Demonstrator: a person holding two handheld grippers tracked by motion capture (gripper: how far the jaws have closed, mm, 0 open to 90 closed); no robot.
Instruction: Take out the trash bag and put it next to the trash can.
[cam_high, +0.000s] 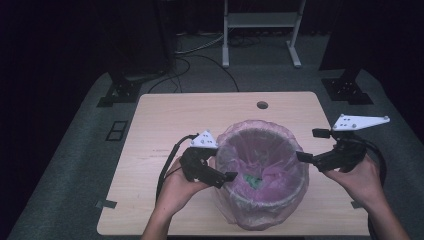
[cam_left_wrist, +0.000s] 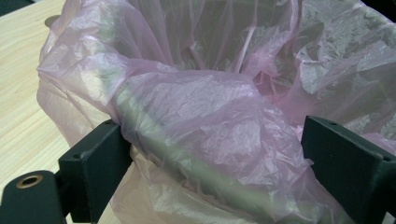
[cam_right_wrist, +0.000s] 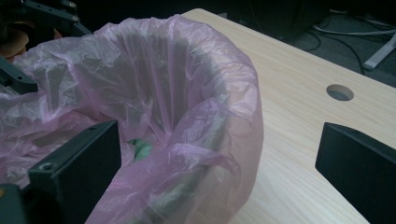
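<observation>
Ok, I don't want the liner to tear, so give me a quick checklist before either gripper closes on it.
1. Left gripper open, straddling the rim: ok.
2. Right gripper open, straddling the opposite rim: ok.
3. Pink bag folded over the bin rim all round: ok.
4. Film slack enough to pinch without catching the rim beneath: cannot tell.
5. Green item low inside, away from both grippers: ok.
6. Bin standing fully on the table: ok.
</observation>
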